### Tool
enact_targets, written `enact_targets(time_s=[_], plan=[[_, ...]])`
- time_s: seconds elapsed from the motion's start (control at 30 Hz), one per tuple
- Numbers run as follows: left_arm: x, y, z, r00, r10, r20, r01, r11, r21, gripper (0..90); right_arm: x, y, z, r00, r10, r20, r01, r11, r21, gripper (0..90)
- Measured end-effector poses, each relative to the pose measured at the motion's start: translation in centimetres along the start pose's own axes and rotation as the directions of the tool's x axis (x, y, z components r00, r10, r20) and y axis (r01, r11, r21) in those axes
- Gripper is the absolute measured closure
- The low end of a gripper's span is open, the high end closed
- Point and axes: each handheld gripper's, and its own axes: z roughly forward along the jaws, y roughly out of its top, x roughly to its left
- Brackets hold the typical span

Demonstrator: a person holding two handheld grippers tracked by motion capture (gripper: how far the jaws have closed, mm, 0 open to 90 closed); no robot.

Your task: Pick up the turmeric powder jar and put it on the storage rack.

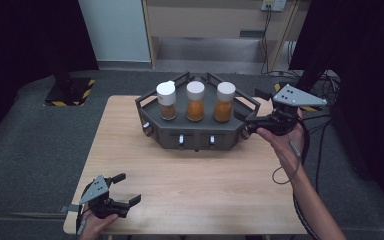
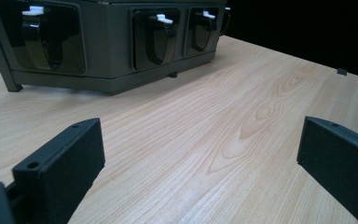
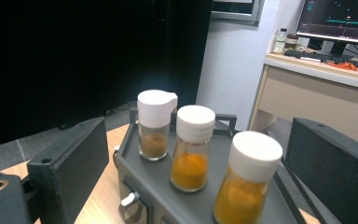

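Right gripper gapes at 3 o'clock of the rack; left gripper is released. We judge the nearest jar light, slick glass: grasp below the cap.

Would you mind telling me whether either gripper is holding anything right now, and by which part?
Nothing is held. The left gripper is open over bare table; the right gripper is open beside the rack of jars.

— We see the wooden table evenly lit from overhead in the high view, while the floor and curtains around it fall into deep shadow.

— We note soft shadows beneath the grey rack and a mild sheen on the white jar caps. In the right gripper view the nearest jar blurs, and a distant monitor glows; the close black jaws look soft-edged.
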Motion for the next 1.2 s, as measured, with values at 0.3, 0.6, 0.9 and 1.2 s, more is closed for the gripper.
enact_targets(time_s=[0.3, 0.6, 0.9, 1.2], plan=[[0.1, -0.1, 0.0, 0.9998, -0.016, -0.009, 0.016, 0.9999, -0.005, 0.0, 0.6, -2.7, -2.6, 0.9996, 0.024, -0.012, -0.024, 0.999, 0.021, 4.6], [0.1, -0.3, -0.2, 0.9999, -0.013, -0.008, 0.012, 0.9998, -0.014, 0.0, 1.7, -5.2, -4.9, 0.9994, 0.033, -0.009, -0.032, 0.999, 0.04, 2.2], [-0.1, -0.3, -0.4, 0.9998, -0.01, -0.015, 0.01, 0.9997, -0.021, 0.0, 2.8, -7.6, -6.8, 0.9991, 0.041, 0.014, -0.042, 0.997, 0.059, 1.7], [0.0, -0.5, -0.5, 0.9998, -0.017, -0.015, 0.016, 0.9993, -0.034, 0.0, 4.1, -10.5, -8.4, 0.9981, 0.04, 0.048, -0.043, 0.996, 0.075, 1.7]])
